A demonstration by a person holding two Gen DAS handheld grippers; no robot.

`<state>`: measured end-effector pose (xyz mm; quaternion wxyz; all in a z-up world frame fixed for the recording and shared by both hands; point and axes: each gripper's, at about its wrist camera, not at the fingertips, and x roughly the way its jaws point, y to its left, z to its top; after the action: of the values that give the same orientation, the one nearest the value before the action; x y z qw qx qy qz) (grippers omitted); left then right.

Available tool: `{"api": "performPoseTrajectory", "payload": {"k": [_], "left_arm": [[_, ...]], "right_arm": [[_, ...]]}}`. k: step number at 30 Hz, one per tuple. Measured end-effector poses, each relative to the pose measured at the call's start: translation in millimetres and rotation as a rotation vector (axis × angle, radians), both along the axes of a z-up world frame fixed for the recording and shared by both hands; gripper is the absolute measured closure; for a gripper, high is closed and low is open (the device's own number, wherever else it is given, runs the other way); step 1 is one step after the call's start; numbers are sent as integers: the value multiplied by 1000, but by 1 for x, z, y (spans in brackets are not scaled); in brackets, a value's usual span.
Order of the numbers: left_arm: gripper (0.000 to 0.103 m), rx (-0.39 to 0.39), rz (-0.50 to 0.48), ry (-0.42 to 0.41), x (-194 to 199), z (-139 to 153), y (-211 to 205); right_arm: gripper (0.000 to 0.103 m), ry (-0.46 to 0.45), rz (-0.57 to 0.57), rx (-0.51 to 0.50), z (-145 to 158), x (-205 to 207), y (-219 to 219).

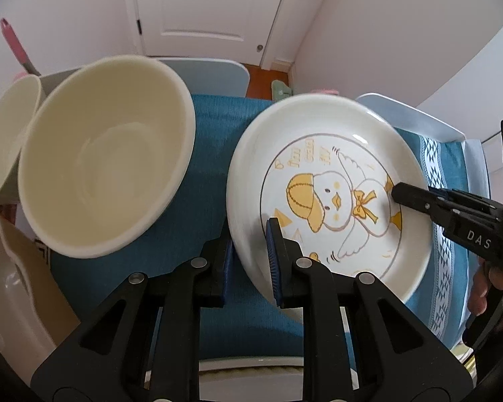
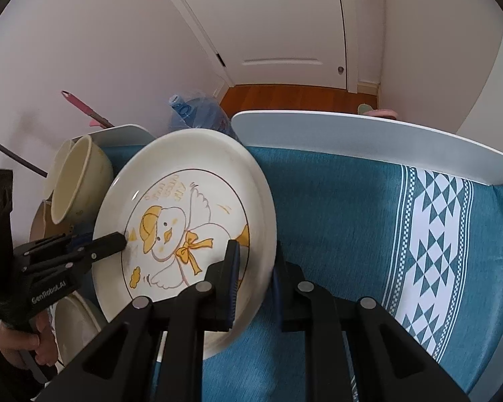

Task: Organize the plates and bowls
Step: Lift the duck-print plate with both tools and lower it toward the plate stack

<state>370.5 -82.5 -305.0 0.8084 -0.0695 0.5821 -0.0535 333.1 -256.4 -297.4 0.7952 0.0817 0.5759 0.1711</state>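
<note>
- Right wrist view: a teal woven cloth (image 2: 335, 207) with a white triangle-patterned band covers the table; its right half lies bare, bounded at the far side by a white curved chair back (image 2: 369, 134).
- A round, glossy white plate (image 1: 318, 154) printed with a yellow-capped duckling sits tilted over the cloth, gripped at opposite rims.
- A deep cream bowl (image 1: 104, 174) stands just left of the plate, another bowl (image 1: 3, 134) crowding behind it.
- The left gripper (image 1: 251, 254) is clamped on the plate's near rim, blue ribbed pads either side; its body reads "GenRoboLAI".
- The right gripper (image 2: 255, 281) is likewise closed on the opposite rim; "DAS" shows on its side.
- The plate's yellow lettering is too blurred to read.
</note>
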Motion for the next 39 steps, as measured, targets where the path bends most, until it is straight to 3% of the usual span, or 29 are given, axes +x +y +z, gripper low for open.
{"api": "performPoseTrajectory", "payload": {"k": [6, 12, 19, 22, 28, 34, 39], "left_arm": [[87, -10, -7, -39, -9, 23, -1], [87, -12, -10, -116, -35, 62, 2], [87, 7, -6, -225, -95, 119, 11], [87, 14, 6, -244, -123, 130, 19], [87, 19, 55, -212, -172, 123, 40], [87, 17, 70, -151, -207, 93, 57], [87, -4, 57, -118, -211, 66, 67]], "right_arm": [[87, -32, -9, 8, 18, -15, -3], [87, -123, 1, -8, 59, -41, -4], [87, -233, 33, -12, 115, -91, 2], [87, -259, 54, -5, 127, -113, 7], [87, -279, 115, -13, 124, -153, 35], [87, -228, 132, -10, 94, -185, 55], [87, -207, 127, -29, 70, -198, 67]]}}
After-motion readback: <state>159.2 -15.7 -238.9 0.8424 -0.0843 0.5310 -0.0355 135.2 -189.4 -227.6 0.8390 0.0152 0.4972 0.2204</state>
